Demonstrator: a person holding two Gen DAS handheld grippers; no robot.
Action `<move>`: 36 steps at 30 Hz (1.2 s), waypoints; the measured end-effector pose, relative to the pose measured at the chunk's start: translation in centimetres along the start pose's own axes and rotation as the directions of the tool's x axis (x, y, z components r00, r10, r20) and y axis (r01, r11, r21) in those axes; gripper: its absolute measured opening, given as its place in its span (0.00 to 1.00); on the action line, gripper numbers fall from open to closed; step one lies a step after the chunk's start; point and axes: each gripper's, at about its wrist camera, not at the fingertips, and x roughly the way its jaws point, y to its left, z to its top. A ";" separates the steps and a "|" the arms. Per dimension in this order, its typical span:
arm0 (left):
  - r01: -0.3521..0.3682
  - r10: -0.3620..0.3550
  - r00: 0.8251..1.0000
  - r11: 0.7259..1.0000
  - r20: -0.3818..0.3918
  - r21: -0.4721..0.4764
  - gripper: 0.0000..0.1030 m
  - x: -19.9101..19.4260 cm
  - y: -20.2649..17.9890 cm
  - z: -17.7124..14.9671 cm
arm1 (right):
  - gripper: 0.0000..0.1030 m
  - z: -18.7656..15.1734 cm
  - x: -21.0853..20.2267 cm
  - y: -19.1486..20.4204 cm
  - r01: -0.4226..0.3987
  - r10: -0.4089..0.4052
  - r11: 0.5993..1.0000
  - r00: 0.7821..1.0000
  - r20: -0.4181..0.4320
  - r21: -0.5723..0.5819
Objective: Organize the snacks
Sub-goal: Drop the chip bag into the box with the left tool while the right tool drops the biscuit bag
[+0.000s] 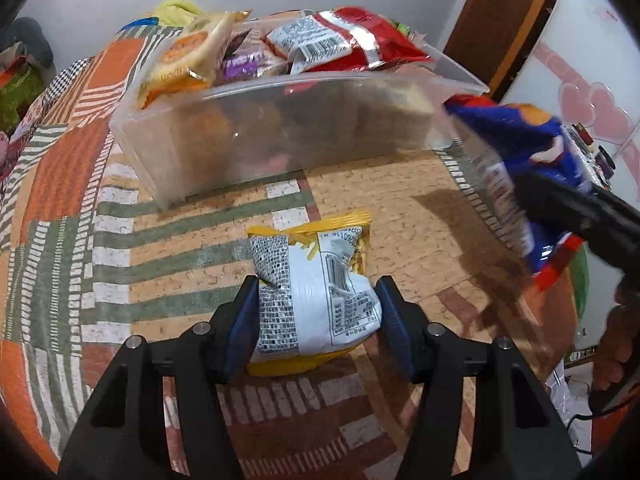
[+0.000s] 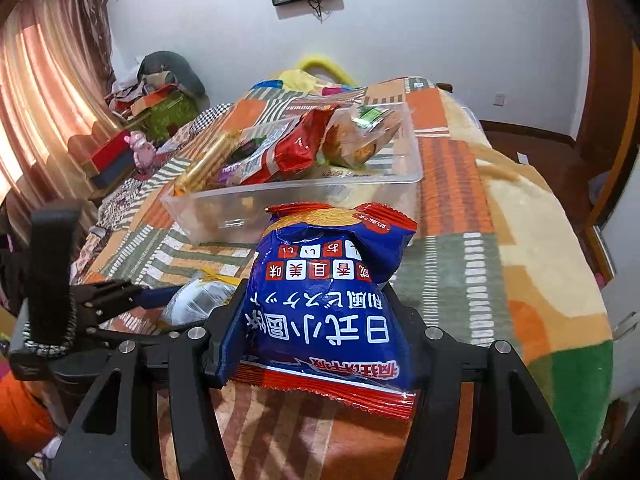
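A clear bin (image 1: 256, 140) of snack packs sits on the patchwork blanket (image 1: 68, 208), nothing blocking it. The left gripper (image 1: 318, 312) clamps a crumpled yellow-and-white pack (image 1: 316, 292), barcode side up, resting on the blanket before the bin. The right gripper (image 2: 316, 320) clasps a blue bag (image 2: 324, 300) with red sealed edges and white Chinese and Japanese lettering, raised beside the bin.

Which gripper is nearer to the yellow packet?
Left. The left gripper has the yellow packet between its fingers on the blanket. The right gripper holds a blue packet off to the side, above the blanket.
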 end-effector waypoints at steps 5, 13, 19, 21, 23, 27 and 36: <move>-0.021 0.020 1.000 0.999 0.015 0.029 0.49 -0.3 -0.8 -0.2 | 0.54 0.0 -0.5 -0.5 0.000 -0.001 1.000 1.000 0.018 0.012; 0.001 -0.002 0.996 1.000 0.084 0.016 0.49 -3.6 0.0 1.4 | 0.54 1.4 -1.8 -1.0 0.003 -0.004 1.000 0.997 0.072 0.020; -0.020 0.015 0.982 1.000 0.186 0.023 0.49 -6.7 0.2 4.4 | 0.54 3.2 -2.1 -1.0 0.012 -0.014 1.000 0.993 0.121 0.016; -0.024 0.019 0.976 0.999 0.217 0.024 0.49 -7.5 0.1 5.7 | 0.54 4.0 -1.9 -1.1 0.018 -0.020 1.000 0.990 0.136 0.015; -0.022 0.017 0.972 1.000 0.236 0.018 0.49 -7.8 0.1 6.7 | 0.54 4.5 -1.6 -1.1 0.021 -0.023 1.000 0.990 0.142 0.017; -0.020 0.018 0.962 1.000 0.272 0.003 0.49 -8.2 0.0 8.6 | 0.55 5.7 -0.5 -1.4 0.022 -0.024 1.000 0.989 0.143 0.019; -0.034 0.044 0.962 0.998 0.269 -0.043 0.49 -4.9 1.0 12.4 | 0.54 7.2 3.6 -2.0 0.022 -0.023 1.000 0.996 0.082 0.008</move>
